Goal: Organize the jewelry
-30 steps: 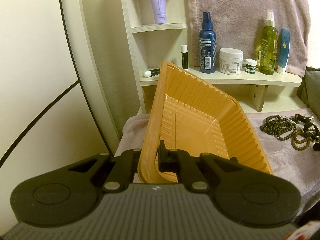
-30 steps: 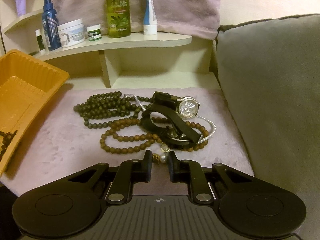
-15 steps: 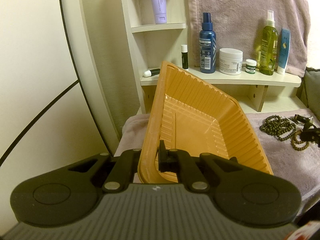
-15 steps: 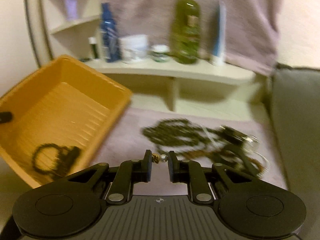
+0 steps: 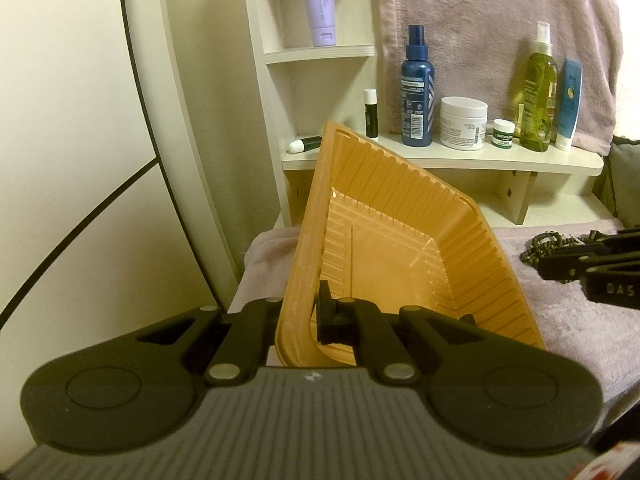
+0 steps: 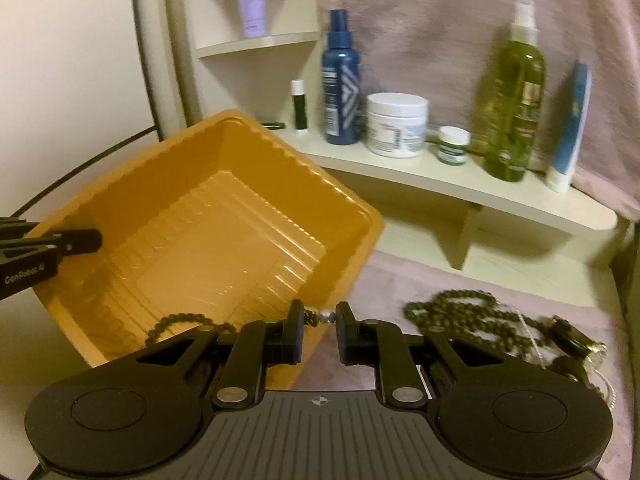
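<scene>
My left gripper (image 5: 306, 312) is clamped tight on the near rim of the orange tray (image 5: 400, 248), holding it tilted at the centre of the frame. My right gripper (image 6: 318, 318), low in the middle of its view, has its jaws nearly closed on a small pearl-like bead (image 6: 326, 315) of a piece of jewelry. A dark bead bracelet (image 6: 176, 322) lies in the tray's lower corner. The remaining bead necklaces (image 6: 460, 312) sit on the cloth (image 6: 440, 360) at lower right.

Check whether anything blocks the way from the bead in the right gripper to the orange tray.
Nothing visible does. The right gripper holds the small bead just at the near rim of the orange tray, which the left gripper tilts open toward it.
</scene>
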`<control>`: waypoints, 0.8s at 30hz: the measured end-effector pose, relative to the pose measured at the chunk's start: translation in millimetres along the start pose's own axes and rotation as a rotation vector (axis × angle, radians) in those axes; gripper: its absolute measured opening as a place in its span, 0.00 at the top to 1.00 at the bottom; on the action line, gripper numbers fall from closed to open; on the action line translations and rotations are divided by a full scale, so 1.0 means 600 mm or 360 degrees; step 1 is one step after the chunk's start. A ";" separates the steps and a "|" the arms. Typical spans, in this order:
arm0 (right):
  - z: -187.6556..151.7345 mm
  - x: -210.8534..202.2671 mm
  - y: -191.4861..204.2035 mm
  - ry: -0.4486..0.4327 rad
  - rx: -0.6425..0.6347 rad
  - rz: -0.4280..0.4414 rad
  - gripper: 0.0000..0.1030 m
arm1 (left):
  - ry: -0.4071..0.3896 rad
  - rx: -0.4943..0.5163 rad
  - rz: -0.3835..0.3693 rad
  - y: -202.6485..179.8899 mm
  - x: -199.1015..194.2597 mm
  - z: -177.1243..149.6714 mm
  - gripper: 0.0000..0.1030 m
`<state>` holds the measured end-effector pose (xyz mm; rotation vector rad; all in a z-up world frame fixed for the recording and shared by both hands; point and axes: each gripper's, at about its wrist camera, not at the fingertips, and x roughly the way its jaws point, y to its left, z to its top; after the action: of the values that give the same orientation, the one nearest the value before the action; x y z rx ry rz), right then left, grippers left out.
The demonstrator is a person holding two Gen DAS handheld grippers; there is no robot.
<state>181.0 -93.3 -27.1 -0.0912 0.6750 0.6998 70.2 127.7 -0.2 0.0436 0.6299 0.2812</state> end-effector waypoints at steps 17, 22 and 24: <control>-0.001 0.014 0.025 -0.0010 -0.0042 0.0270 0.54 | 0.0007 -0.0012 0.0001 0.004 0.004 0.000 0.96; -0.011 -0.009 -0.013 -0.0026 0.0034 0.0166 0.54 | 0.0007 -0.0013 0.0001 0.003 0.003 0.000 0.96; -0.018 -0.023 -0.037 -0.0028 0.0080 0.0096 0.54 | 0.0008 -0.0014 0.0000 0.004 0.004 0.000 0.96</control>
<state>181.1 -121.5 -30.4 -0.0184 0.6801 0.7401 71.7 130.9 -1.2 0.0347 0.6334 0.2843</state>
